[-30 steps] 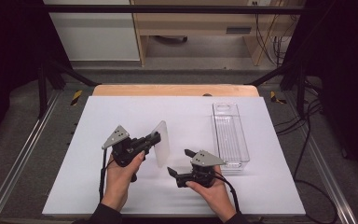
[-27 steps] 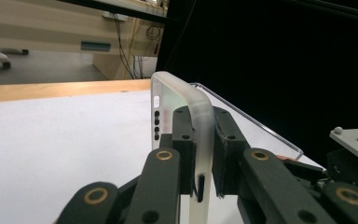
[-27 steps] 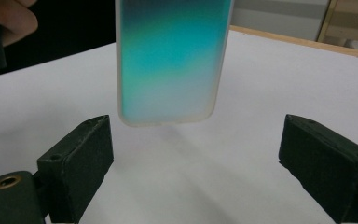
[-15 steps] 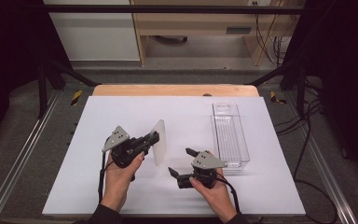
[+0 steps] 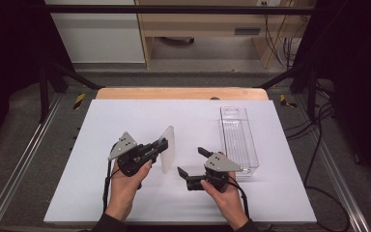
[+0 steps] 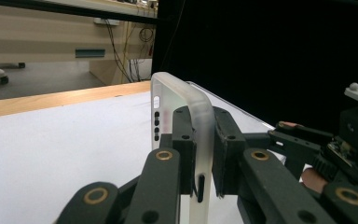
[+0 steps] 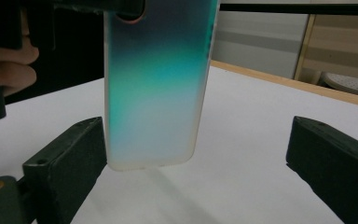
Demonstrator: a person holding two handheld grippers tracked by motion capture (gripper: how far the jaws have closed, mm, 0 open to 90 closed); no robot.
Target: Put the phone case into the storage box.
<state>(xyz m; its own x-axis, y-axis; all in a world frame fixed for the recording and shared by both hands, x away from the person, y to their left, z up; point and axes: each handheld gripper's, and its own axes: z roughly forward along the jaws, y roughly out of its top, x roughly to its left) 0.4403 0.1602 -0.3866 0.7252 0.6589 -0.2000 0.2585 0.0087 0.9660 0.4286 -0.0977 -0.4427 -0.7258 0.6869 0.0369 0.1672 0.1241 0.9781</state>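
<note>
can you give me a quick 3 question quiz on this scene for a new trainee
1. True or false: the left gripper is shut on the phone case.
2. The right gripper has its jaws: A) spread wide with nothing between them, B) clamped on the case, C) shut on the clear plastic box.
3. Fill in: the phone case is held ____ on its edge, not lying flat on the white table.

Key: 1 true; 2 A; 3 upright.
</note>
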